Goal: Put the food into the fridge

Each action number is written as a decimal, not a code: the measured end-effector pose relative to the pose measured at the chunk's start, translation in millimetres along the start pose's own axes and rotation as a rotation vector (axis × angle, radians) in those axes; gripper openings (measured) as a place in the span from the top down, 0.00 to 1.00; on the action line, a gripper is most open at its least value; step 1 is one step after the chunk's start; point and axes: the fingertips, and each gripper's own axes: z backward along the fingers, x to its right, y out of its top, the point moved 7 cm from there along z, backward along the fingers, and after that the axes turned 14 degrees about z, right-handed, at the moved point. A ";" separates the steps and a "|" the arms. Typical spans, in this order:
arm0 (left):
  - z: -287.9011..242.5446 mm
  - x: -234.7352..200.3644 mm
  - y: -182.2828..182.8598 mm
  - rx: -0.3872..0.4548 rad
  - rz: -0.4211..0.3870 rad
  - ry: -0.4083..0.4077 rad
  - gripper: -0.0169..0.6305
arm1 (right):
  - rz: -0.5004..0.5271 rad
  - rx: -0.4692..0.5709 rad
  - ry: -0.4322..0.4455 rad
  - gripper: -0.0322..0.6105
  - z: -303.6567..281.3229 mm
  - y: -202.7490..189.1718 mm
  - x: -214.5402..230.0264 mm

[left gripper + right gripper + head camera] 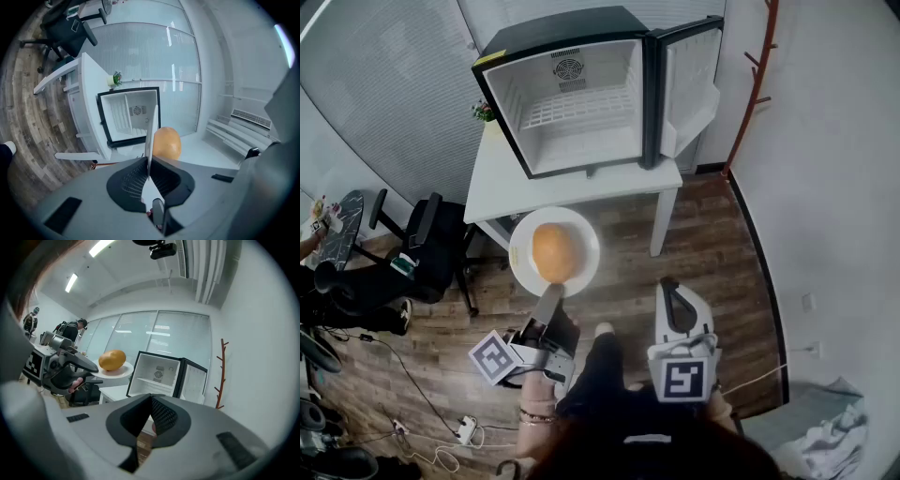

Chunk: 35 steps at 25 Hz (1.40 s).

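Observation:
A small black fridge (581,94) stands on a white table (502,183) with its door (689,80) swung open to the right and its white inside bare. In front of the table a white plate (525,246) carries a rounded orange-yellow piece of food (553,251). My left gripper (548,298) is shut on the plate's near rim. In the left gripper view the plate (150,131) shows edge-on between the pads, with the food (166,143) behind it and the fridge (131,117) beyond. My right gripper (673,298) is shut and holds nothing; its view shows the plate (119,372), food (111,360) and fridge (161,373).
A black office chair (431,248) stands left of the table. A small plant (483,111) sits on the table beside the fridge. A red coat rack (755,84) leans against the right wall. Cables and a power strip (464,429) lie on the wood floor.

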 end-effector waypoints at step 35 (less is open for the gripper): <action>-115.0 -14.6 128.2 -0.130 0.037 0.017 0.95 | -0.083 0.011 0.026 0.95 -185.2 41.3 -14.8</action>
